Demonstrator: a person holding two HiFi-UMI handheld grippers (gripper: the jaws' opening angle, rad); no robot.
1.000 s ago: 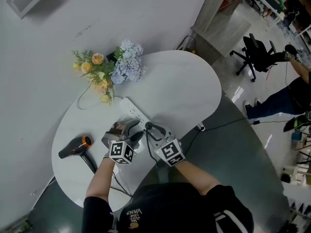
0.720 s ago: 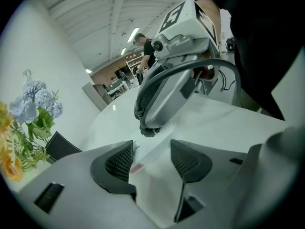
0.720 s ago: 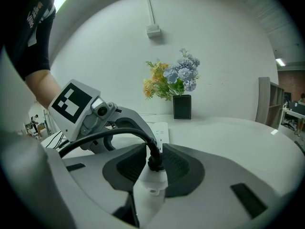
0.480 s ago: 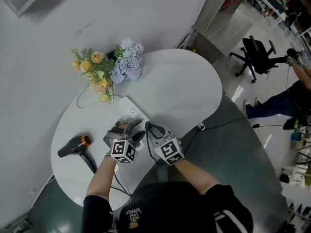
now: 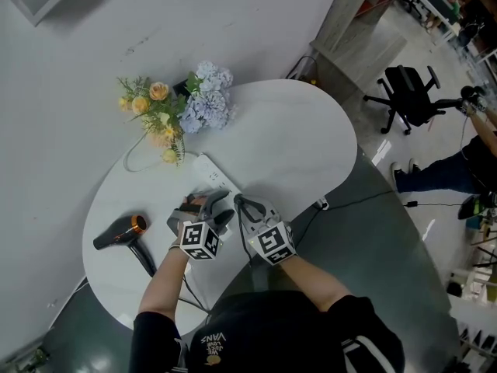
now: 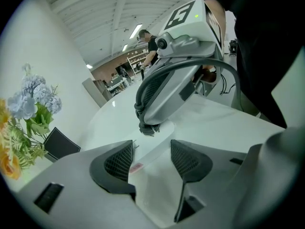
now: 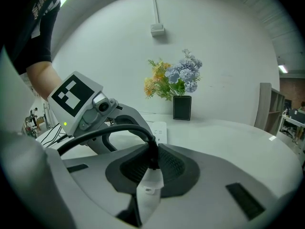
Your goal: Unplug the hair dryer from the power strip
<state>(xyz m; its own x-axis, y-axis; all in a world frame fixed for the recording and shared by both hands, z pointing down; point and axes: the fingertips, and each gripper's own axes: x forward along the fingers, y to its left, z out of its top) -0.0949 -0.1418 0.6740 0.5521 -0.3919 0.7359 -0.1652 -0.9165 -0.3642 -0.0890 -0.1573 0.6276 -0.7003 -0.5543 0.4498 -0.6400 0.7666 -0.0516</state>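
Observation:
The white power strip (image 5: 211, 176) lies on the round white table (image 5: 295, 138). The black hair dryer (image 5: 116, 235) rests at the table's left, its black cord (image 7: 109, 132) arching to the plug (image 7: 152, 157). My right gripper (image 5: 242, 205) is closing, and its pads pinch the plug where it sits in the strip (image 6: 159, 144). My left gripper (image 5: 208, 202) stands open just to the left. Its pads (image 6: 119, 160) straddle the strip's near end without pressing on it.
A vase of blue and yellow flowers (image 5: 182, 111) stands at the table's back, beyond the strip. The strip's own cable (image 5: 349, 200) runs off the table's right edge across the floor. An office chair (image 5: 411, 84) and a person (image 5: 466, 158) are far right.
The right gripper's jaws have drawn together around the plug. Both hands have stayed where they were.

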